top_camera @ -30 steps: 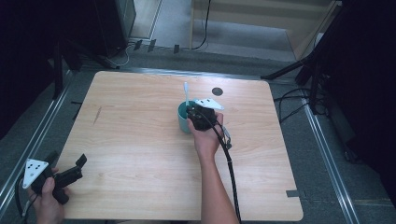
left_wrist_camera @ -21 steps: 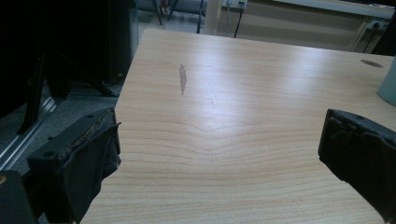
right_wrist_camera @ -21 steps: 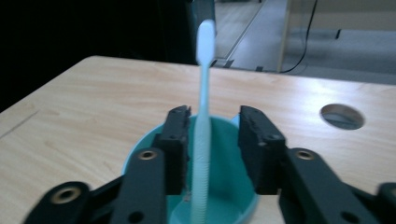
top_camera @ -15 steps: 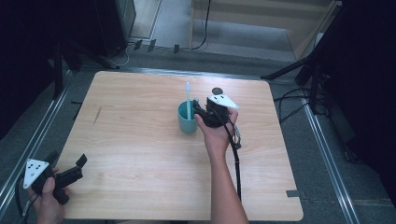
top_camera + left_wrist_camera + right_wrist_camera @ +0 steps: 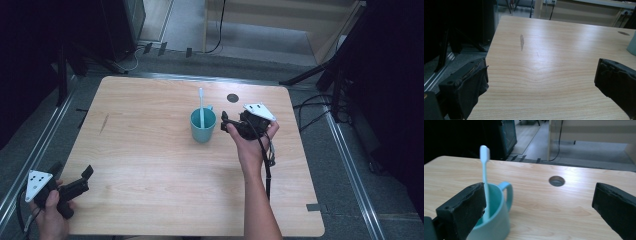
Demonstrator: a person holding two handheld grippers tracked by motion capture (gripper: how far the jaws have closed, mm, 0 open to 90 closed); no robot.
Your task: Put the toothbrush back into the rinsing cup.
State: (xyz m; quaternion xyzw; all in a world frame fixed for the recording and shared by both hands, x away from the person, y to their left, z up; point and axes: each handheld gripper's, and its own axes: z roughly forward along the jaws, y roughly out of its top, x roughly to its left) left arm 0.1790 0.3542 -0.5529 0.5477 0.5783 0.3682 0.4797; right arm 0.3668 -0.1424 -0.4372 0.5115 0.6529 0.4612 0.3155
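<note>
Wood table (image 5: 150, 140) w/ mug (image 5: 203, 126) + toothbrush (image 5: 201, 105) sitting just left of my R gripper (image 5: 539, 202), jaws gaping wide, empty; L gripper (image 5: 541, 82) idling wide too.

One teal mug (image 5: 203, 126) on one wooden desk (image 5: 150, 165). One pale toothbrush (image 5: 201, 107) upright inside. One round hole (image 5: 232, 98) through the desktop. Two hand-held grippers: left hand-held gripper (image 5: 80, 181), right hand-held gripper (image 5: 226, 123). Two hands.

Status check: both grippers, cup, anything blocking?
Right gripper open, empty, beside the cup. Left gripper open at near table corner. Toothbrush upright in cup. Nothing in the way.
</note>
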